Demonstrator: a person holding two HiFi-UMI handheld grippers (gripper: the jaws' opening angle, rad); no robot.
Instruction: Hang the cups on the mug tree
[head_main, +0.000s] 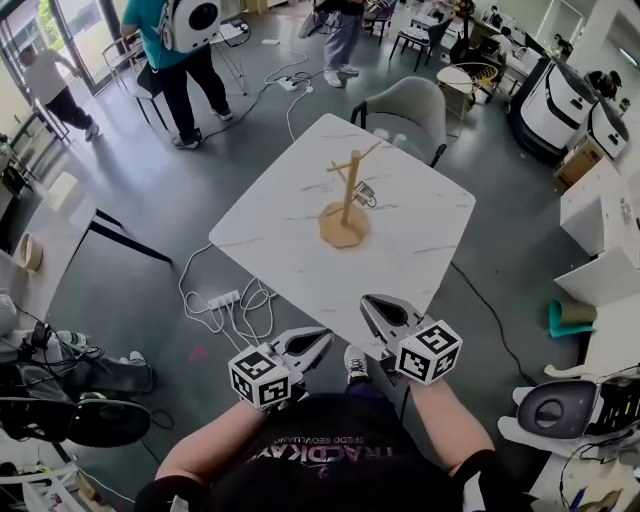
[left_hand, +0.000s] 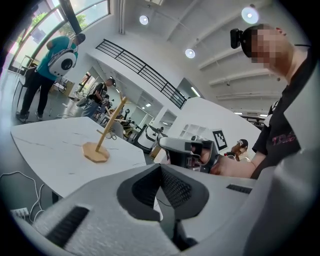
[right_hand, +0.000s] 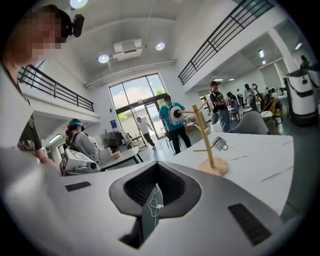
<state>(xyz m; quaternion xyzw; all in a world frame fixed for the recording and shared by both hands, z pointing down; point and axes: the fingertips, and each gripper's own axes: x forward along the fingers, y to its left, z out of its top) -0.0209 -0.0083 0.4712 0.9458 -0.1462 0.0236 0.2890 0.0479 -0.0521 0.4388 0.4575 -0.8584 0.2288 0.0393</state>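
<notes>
Hanging from a low peg of the pale wooden mug tree (head_main: 345, 205), a small shiny metal cup (head_main: 365, 193) dangled close against the pole, above the tree's flat octagonal base. The mug tree stood upright near the middle of a white marble-patterned square table (head_main: 290, 200). No other cup could be made out around the mug tree.

Well short of the mug tree, off the table's near corner, the person's two grey grippers were held close to the body. The left gripper (head_main: 322, 340) pointed toward the mug tree with its jaws clenched together on nothing, and its own view showed the dark pads meeting with only a hollow behind them. The right gripper (head_main: 368, 303), just beside it and nearer the mug tree, was likewise pressed closed and empty.

Beyond the mug tree, a grey upholstered chair (head_main: 405, 110) was tucked at the table's far corner. To the mug tree's near left, a white power strip with looped cables (head_main: 222, 300) lay on the grey floor. Farther past the mug tree, a bystander in a teal shirt with a white backpack (head_main: 175, 30) stood.
</notes>
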